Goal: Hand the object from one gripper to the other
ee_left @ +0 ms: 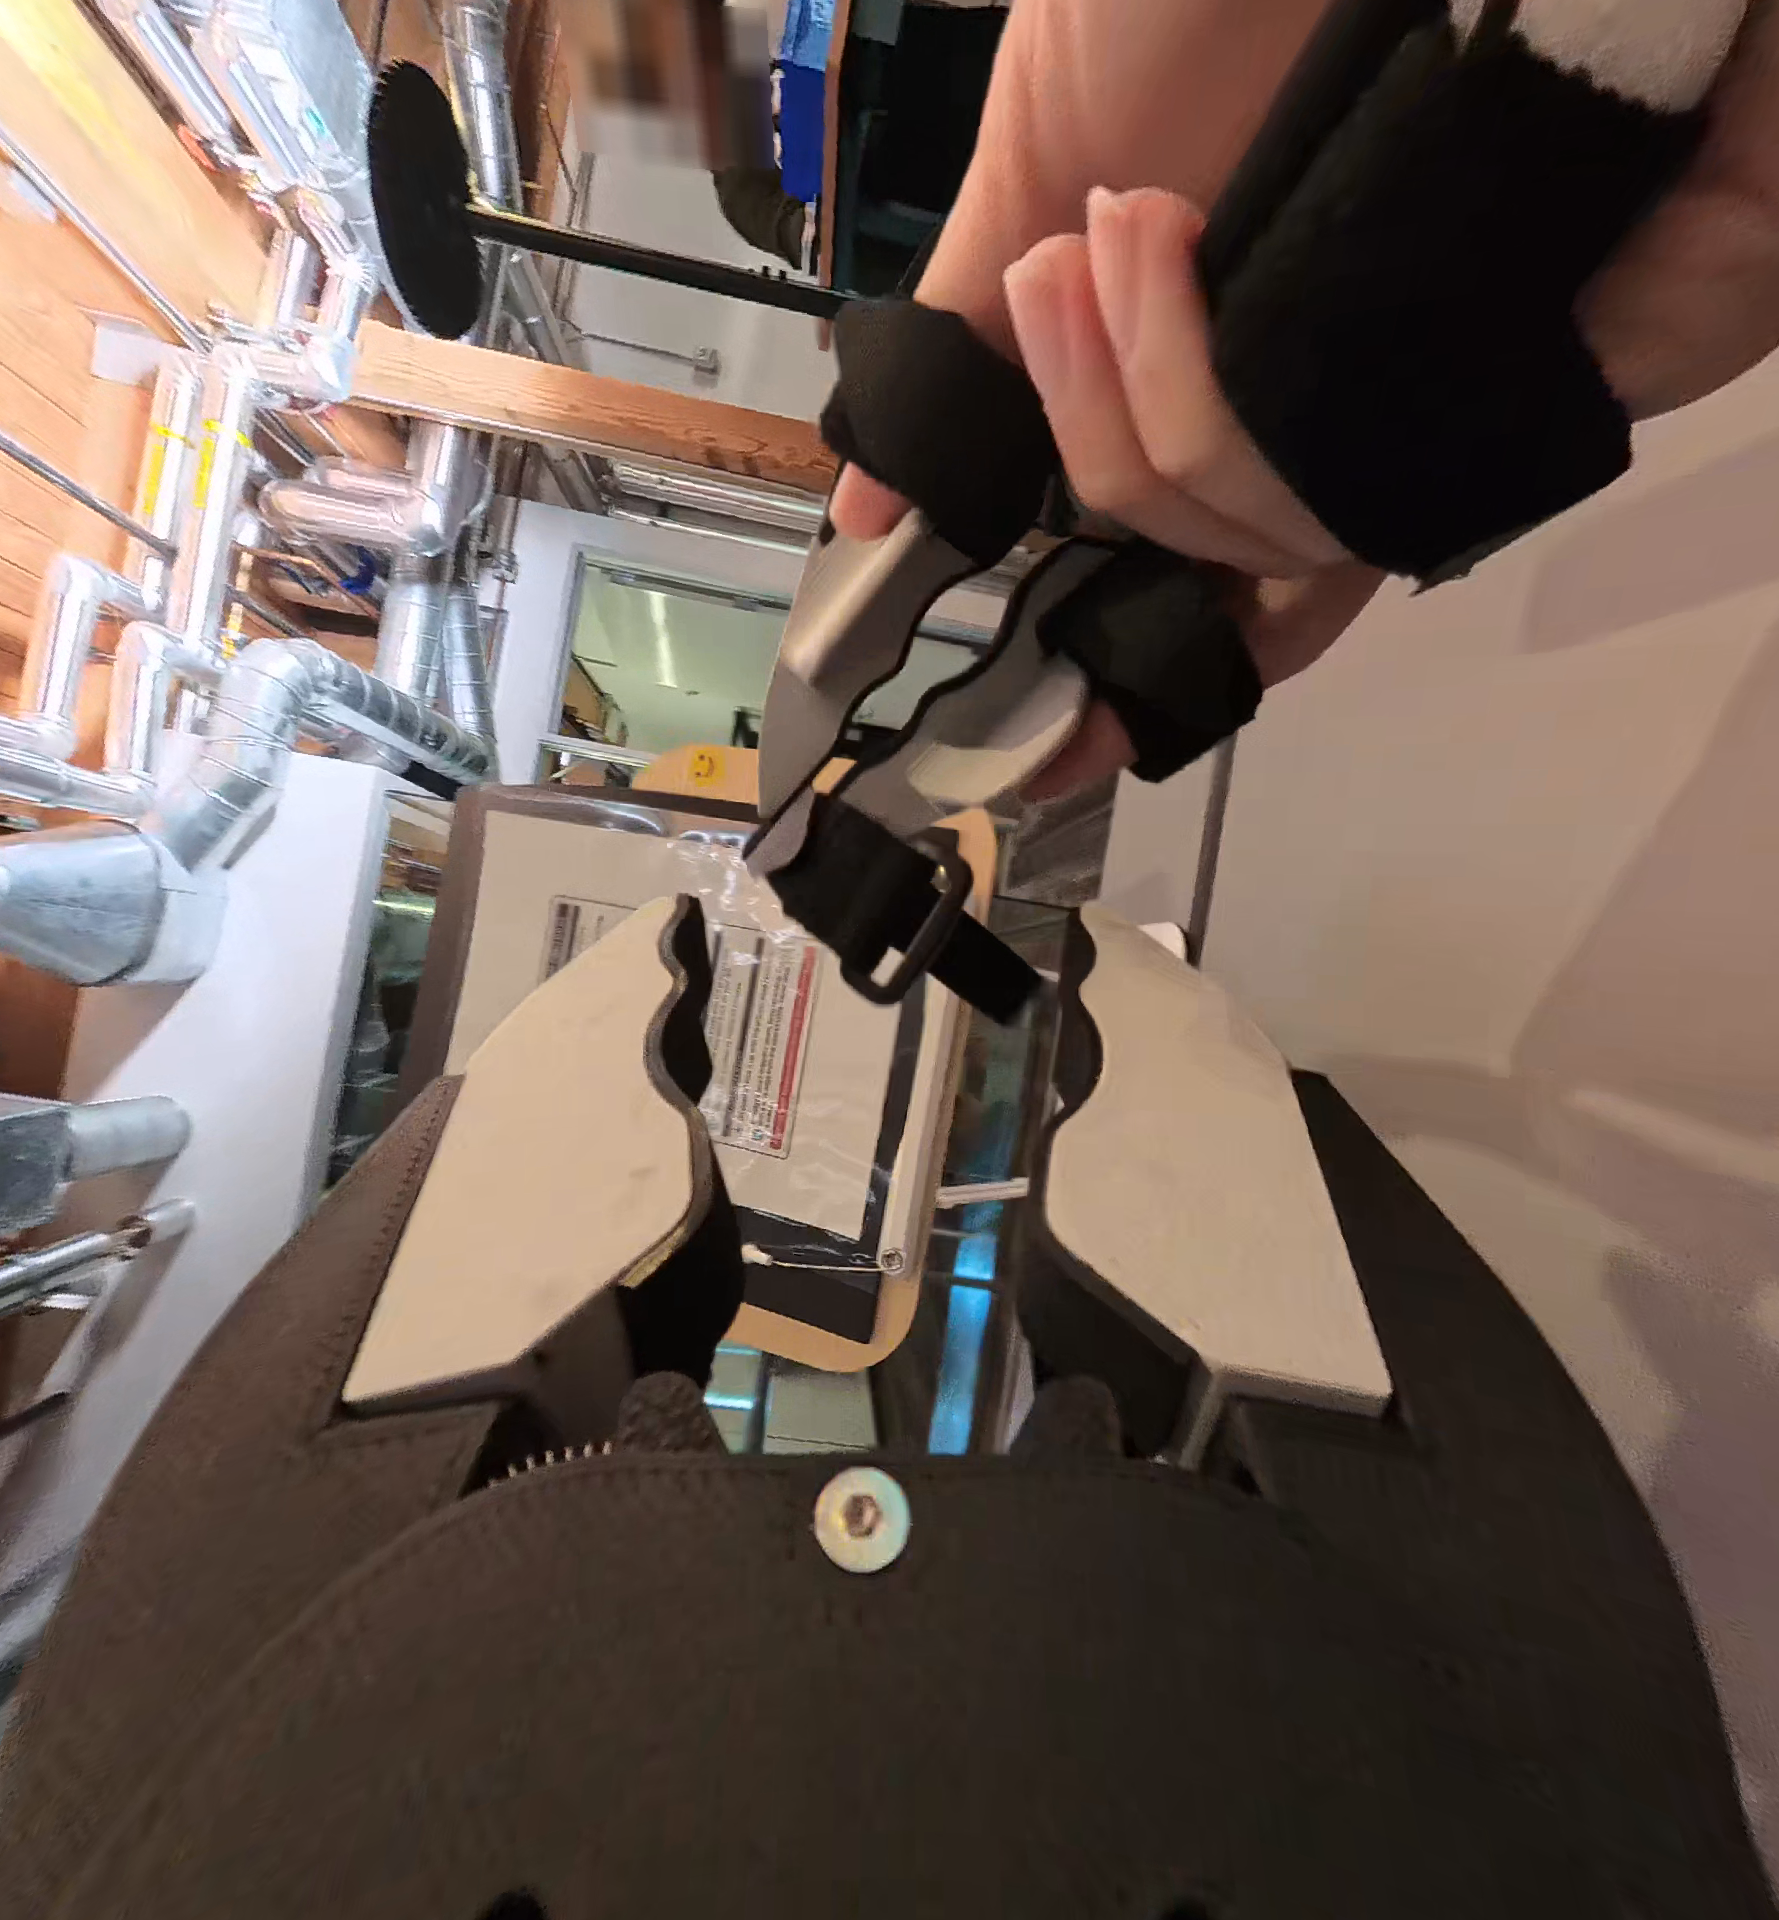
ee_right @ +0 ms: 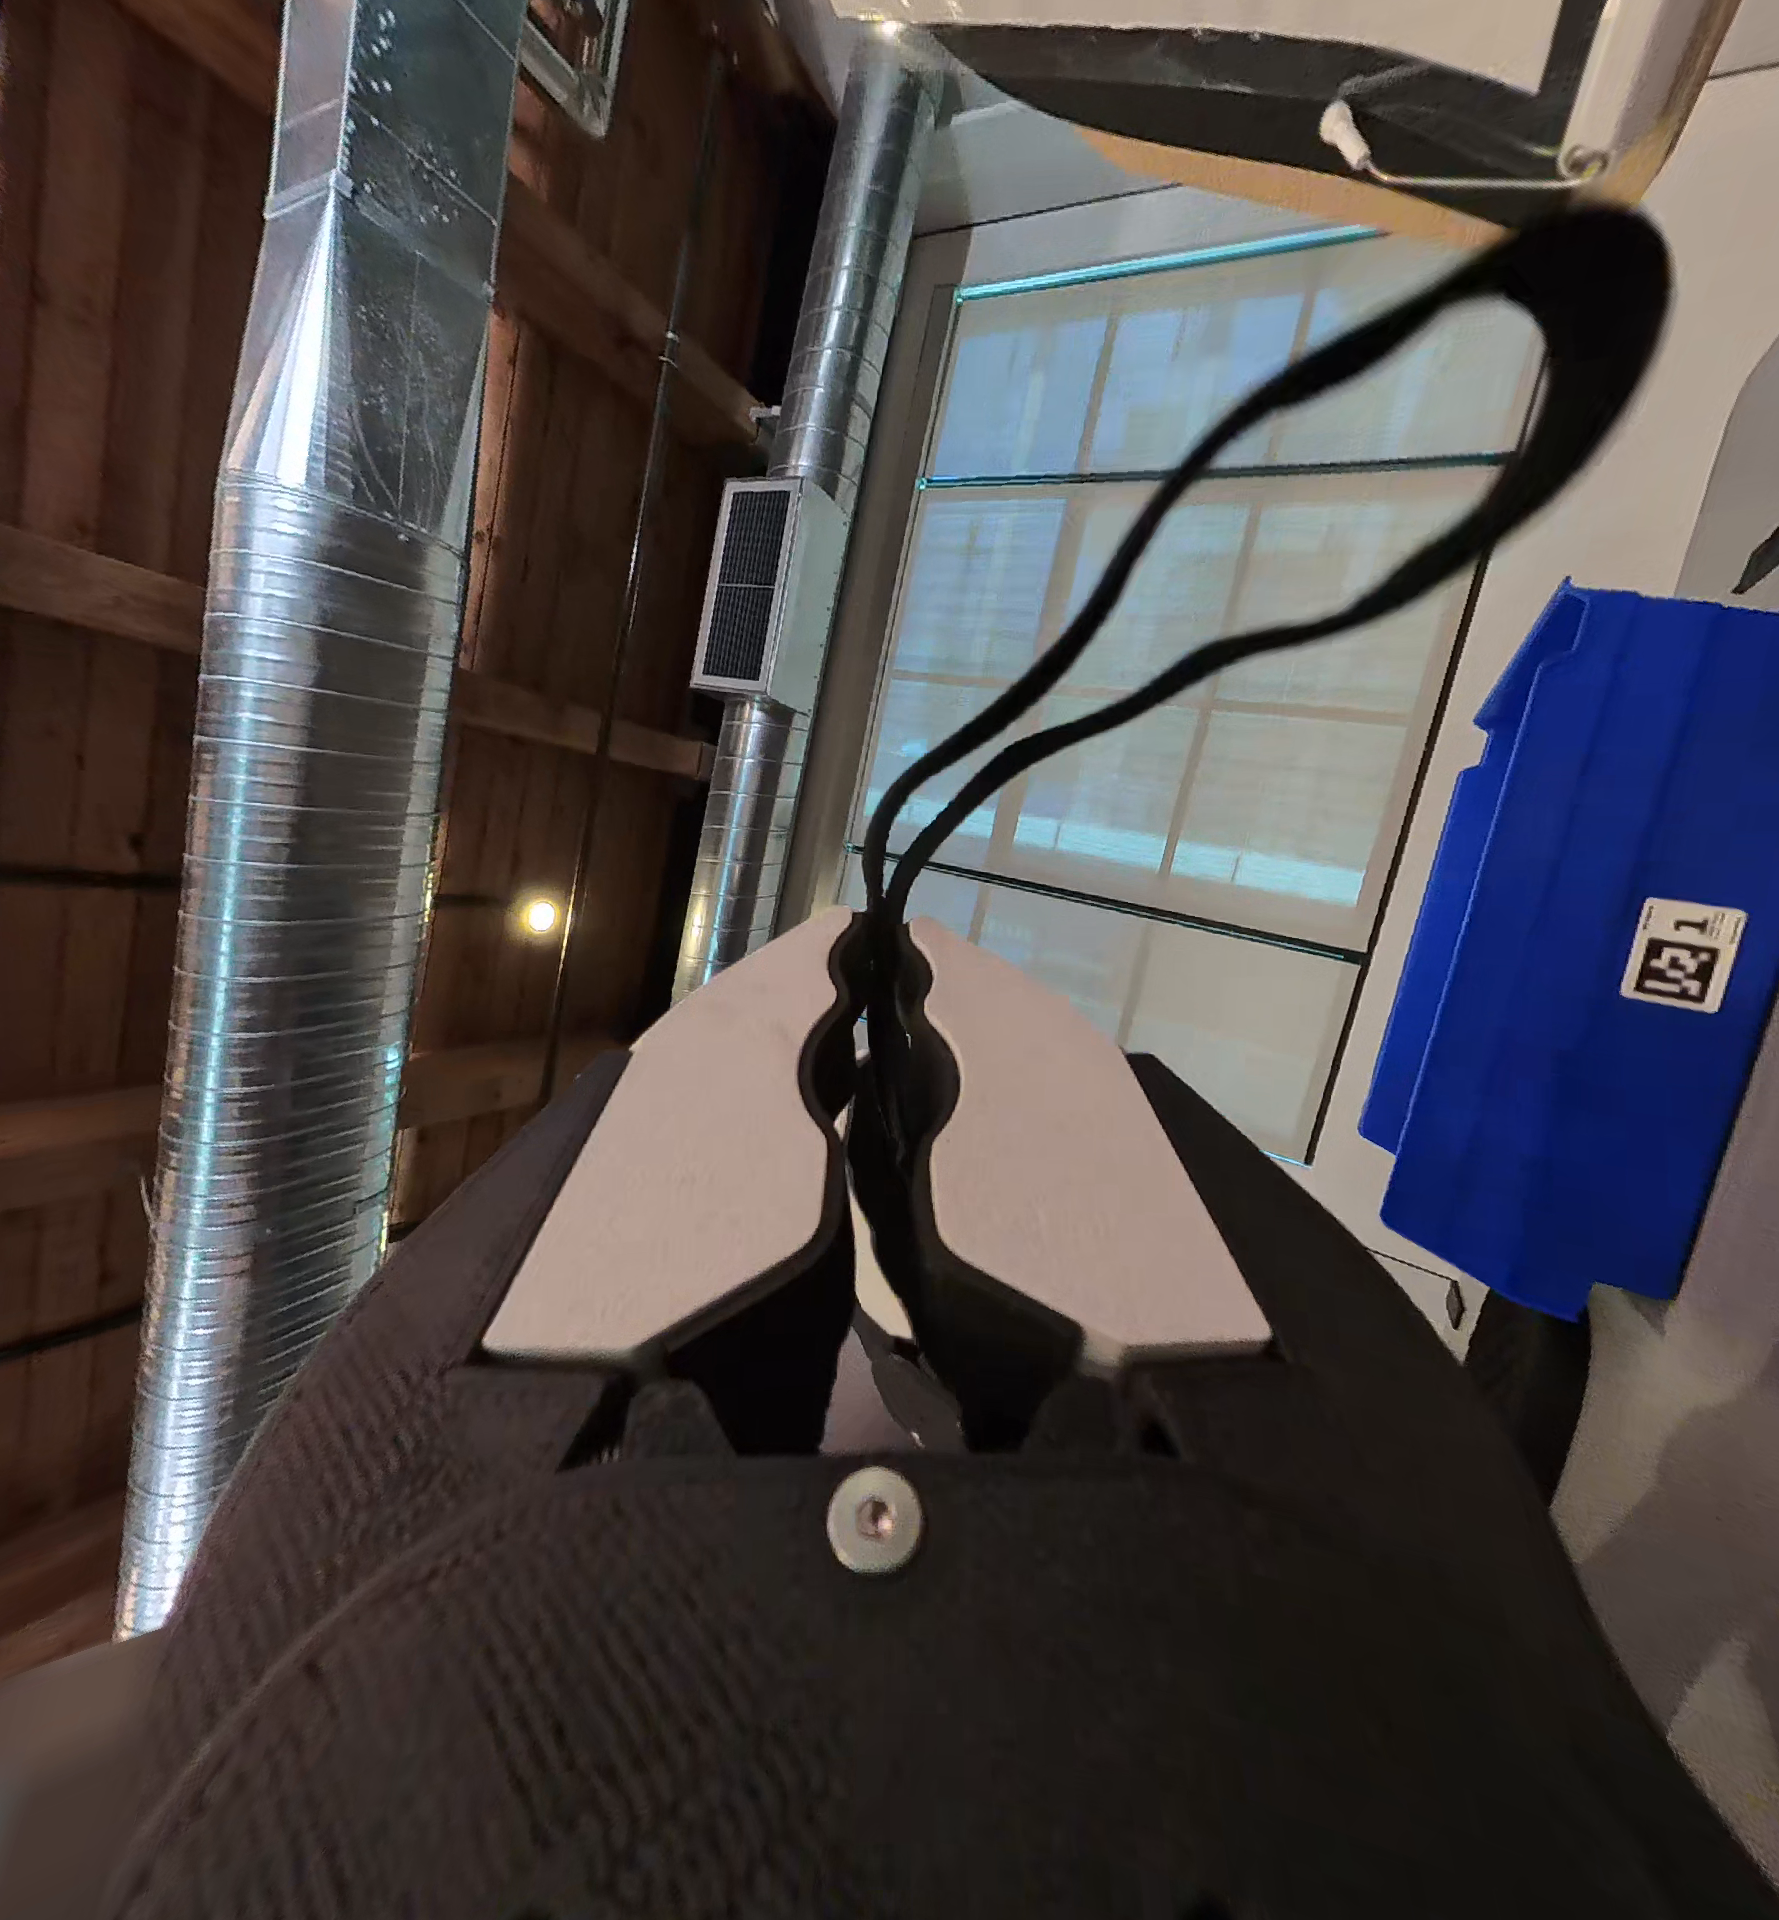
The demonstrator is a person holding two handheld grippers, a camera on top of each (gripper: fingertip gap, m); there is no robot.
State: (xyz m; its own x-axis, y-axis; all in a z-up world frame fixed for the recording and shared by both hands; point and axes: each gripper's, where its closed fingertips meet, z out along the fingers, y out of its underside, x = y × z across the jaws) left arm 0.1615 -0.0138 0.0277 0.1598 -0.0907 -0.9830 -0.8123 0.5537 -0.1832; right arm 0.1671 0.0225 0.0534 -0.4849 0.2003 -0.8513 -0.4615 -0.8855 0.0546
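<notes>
Left wrist view: left gripper (ee_left: 880, 920) has its jaws wide apart and nothing between them. The flat white-faced panel on a tan backing board (ee_left: 594, 873) hangs in the air just beyond the two fingertips, face towards the camera, with a label under clear film on it. No tabletop shows under it.

Right gripper (ee_left: 776, 821), held by a person's hand in a black fingerless glove (ee_left: 1176, 416), comes in from the upper right. Its jaws are together on the black webbing strap (ee_left: 823, 862) that carries the panel. A black rectangular slider buckle (ee_left: 911, 925) sits on the strap just below the tips.

Right wrist view confirms it: jaws pinched on both runs of the strap, which loops up and right to the panel's corner at the top edge. So the panel's weight is on the strap alone, and it can probably swing.

Judgement: handover not yet made; step in hand is the left gripper's approach and first grip.

Notes for doing it well:
- Decide on strap or panel edge. The strap below the buckle lies nearest the left tips; the panel edge looks stiffer and less likely to slip.
- Bring the left jaws around the chosen part squarely, so that it sits deep in the wavy pads, not at the tips.
- Let any swing die out before closing.
- Close the left fully and test with a slight pull before the right lets go.
- Risk: release too soon and the panel drops.
</notes>
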